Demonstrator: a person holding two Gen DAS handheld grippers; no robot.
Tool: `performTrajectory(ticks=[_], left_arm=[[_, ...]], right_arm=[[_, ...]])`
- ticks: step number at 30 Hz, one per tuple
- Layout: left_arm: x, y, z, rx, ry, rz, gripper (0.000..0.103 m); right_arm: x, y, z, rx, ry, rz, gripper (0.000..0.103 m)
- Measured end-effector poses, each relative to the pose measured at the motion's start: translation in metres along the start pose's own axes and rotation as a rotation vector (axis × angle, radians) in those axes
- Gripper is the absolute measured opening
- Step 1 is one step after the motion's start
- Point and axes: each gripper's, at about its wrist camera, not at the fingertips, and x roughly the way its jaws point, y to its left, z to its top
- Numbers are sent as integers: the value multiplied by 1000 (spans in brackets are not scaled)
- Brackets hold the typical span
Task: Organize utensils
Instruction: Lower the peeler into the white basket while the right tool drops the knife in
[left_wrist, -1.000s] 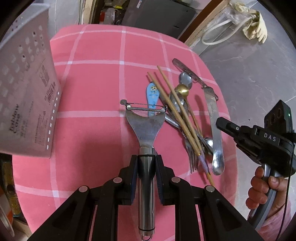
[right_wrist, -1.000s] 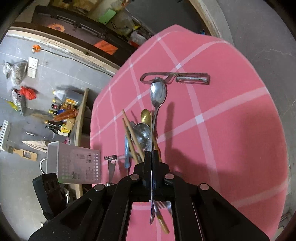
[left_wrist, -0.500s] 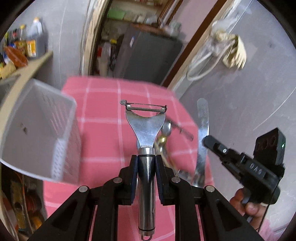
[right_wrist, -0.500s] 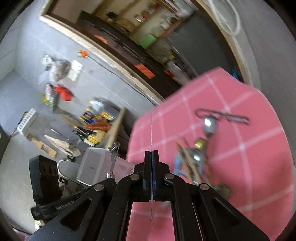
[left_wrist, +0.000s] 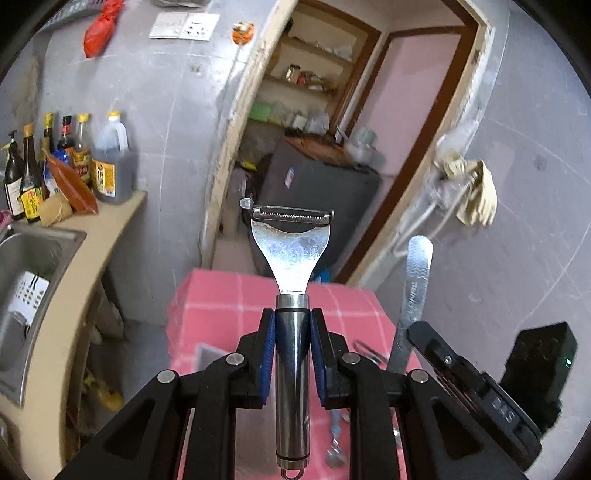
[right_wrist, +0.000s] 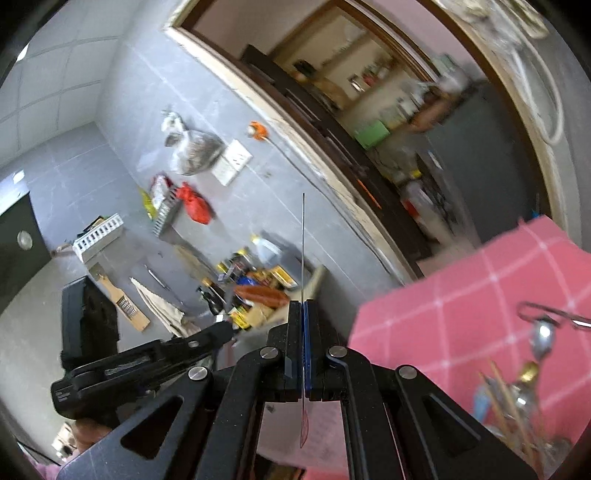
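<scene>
My left gripper (left_wrist: 291, 332) is shut on the round steel handle of a Y-shaped peeler (left_wrist: 291, 243), held high above the pink checked tablecloth (left_wrist: 221, 306). To its right, my right gripper (left_wrist: 417, 332) grips a table knife (left_wrist: 415, 280) that stands upright. In the right wrist view that knife (right_wrist: 303, 240) shows edge-on as a thin line between the shut pads of the right gripper (right_wrist: 303, 314), and the left gripper (right_wrist: 229, 330) reaches in from the left. The remaining utensil pile (right_wrist: 517, 387), with spoons and chopsticks, lies on the cloth at lower right.
A steel sink (left_wrist: 37, 251) set in a counter is at the left, with a white perforated piece (left_wrist: 27, 295) in it and sauce bottles (left_wrist: 66, 158) behind. A wire peeler (right_wrist: 554, 317) lies on the cloth. A doorway (left_wrist: 332, 147) stands beyond the table.
Both grippers have risen off the table with the peeler and the knife. The views have tilted up from the cloth to the wall and doorway, and the knife left the pile.
</scene>
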Motion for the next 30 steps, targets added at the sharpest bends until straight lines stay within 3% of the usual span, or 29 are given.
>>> performTrajectory(ticks=[9,21,30], left_arm=[[27,42,-14,10,-90,-41,18],[30,56,-48,41,-131,-76,18],[24,59,-61,82,-99,-86,18]], right_arm=[[42,26,-29,-110,-60,10,1],[52,4,-70,-162,27,-39,1],[47,11,-85,-239,106,-47,1]])
